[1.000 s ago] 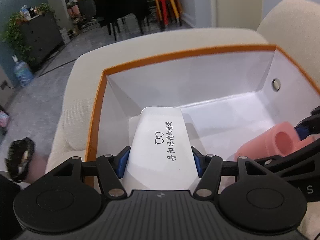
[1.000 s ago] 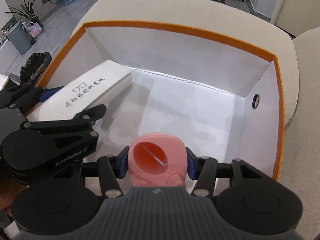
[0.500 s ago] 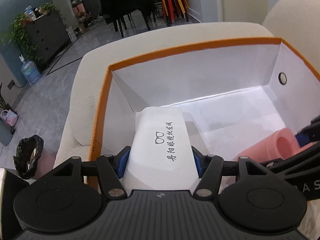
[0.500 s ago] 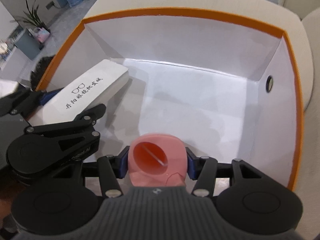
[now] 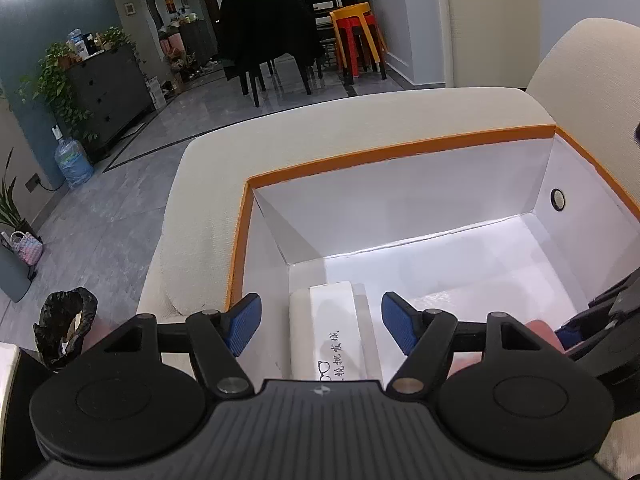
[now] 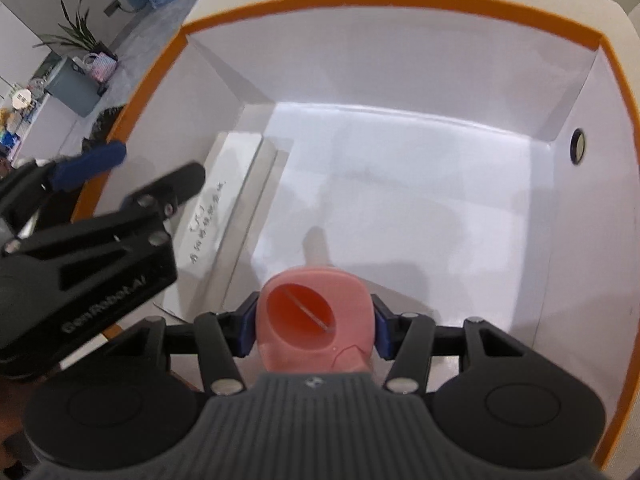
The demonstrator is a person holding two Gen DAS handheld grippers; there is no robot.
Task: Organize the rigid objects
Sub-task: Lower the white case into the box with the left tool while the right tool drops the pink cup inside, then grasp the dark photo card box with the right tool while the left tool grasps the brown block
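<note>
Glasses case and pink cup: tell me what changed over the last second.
The left gripper opened and let go of the white glasses case, which now lies on the floor of the orange-rimmed box by its left wall; the gripper has drawn back above it. The right gripper stayed shut on the pink cup, held over the box.

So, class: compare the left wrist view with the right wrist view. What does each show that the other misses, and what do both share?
Only the left wrist view: the left hand-held gripper from behind, open above the white glasses case, plus dining chairs and stools.

Only the right wrist view: the right hand-held gripper shut on the pink cup, showing its mouth.

Both: the orange-rimmed white box, the case on its floor and the water jug.
</note>
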